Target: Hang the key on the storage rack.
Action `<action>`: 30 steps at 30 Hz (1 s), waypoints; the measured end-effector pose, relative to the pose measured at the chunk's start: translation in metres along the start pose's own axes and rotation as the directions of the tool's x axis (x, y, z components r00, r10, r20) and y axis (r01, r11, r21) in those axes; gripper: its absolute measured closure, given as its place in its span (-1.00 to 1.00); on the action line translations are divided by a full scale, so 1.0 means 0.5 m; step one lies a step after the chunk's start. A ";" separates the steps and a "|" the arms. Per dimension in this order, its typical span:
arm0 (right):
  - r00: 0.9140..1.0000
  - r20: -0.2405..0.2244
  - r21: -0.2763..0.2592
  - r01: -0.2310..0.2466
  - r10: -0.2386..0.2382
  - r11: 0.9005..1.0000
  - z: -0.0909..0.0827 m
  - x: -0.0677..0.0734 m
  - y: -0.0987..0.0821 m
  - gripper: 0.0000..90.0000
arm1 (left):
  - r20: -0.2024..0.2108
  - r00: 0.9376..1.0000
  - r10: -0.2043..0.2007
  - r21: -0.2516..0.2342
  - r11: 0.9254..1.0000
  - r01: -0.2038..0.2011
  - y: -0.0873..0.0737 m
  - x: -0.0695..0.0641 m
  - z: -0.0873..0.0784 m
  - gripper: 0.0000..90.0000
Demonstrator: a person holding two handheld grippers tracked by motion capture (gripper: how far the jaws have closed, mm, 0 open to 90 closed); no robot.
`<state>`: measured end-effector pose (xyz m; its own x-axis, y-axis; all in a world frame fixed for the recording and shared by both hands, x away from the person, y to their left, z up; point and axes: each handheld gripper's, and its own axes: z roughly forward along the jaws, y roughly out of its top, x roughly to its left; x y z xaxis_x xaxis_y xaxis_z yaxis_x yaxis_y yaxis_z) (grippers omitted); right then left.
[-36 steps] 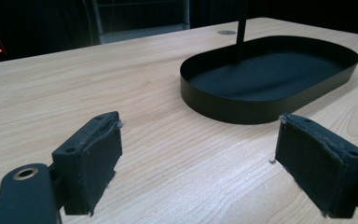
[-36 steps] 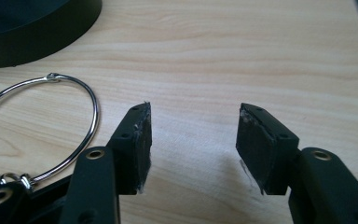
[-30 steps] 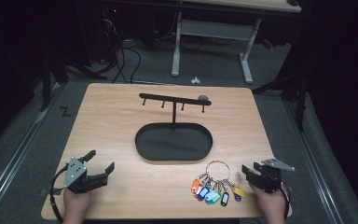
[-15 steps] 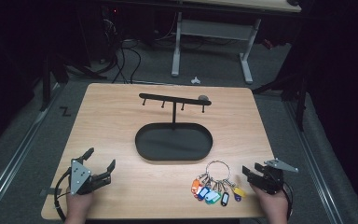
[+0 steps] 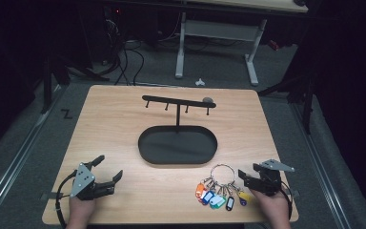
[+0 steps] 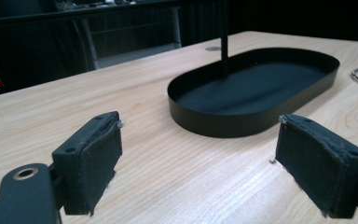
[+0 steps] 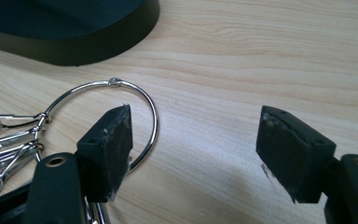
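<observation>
Each hand carries a black two-jaw gripper. The left gripper (image 5: 108, 174) bears a grey three-cornered plate with small dark screw holes, and a black cable loops from it near the table's near-left edge. The right gripper (image 5: 246, 174) has the same grey plate and a black cable by the wrist. The pads (image 6: 98, 158) are flat, dark, rough-edged blocks with screw holes; a brass-ringed hole marks the arm.

Wooden tabletop (image 5: 124, 124), black oval tray (image 5: 145, 145) with hook rack centre, key ring (image 5: 223, 174) with coloured tags at 5 o'clock, right gripper (image 5: 249, 175) just beside it, jaws just been opening, left gripper (image 5: 108, 170) at 7 o'clock, jaws apart
</observation>
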<state>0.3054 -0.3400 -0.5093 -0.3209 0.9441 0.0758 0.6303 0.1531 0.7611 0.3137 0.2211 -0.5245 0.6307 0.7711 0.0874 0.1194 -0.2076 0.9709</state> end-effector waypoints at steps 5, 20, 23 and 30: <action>0.997 -0.023 0.039 0.070 -0.069 0.997 0.011 0.017 0.016 -0.37 | 0.014 1.000 0.013 0.012 1.000 -0.014 -0.001 -0.003 0.002 -0.67; 0.979 -0.051 0.261 0.206 -0.200 0.943 0.055 0.055 0.056 -0.22 | 0.020 1.000 0.012 0.025 1.000 -0.013 -0.001 -0.003 0.002 -0.67; 0.977 -0.065 0.288 0.213 -0.202 0.934 0.057 0.055 0.065 -0.15 | 0.020 1.000 0.011 0.024 1.000 -0.011 -0.001 -0.003 0.003 -0.67; 0.969 -0.107 0.382 0.246 -0.222 0.891 0.072 0.053 0.090 -0.10 | 0.025 1.000 0.013 0.031 0.999 -0.013 -0.002 -0.005 0.002 -0.67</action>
<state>0.3507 -0.2974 -0.4962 -0.5267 0.8496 -0.0260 0.7525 0.4803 0.4506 0.3128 0.2186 -0.5258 0.6511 0.7532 0.0940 0.1344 -0.2364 0.9623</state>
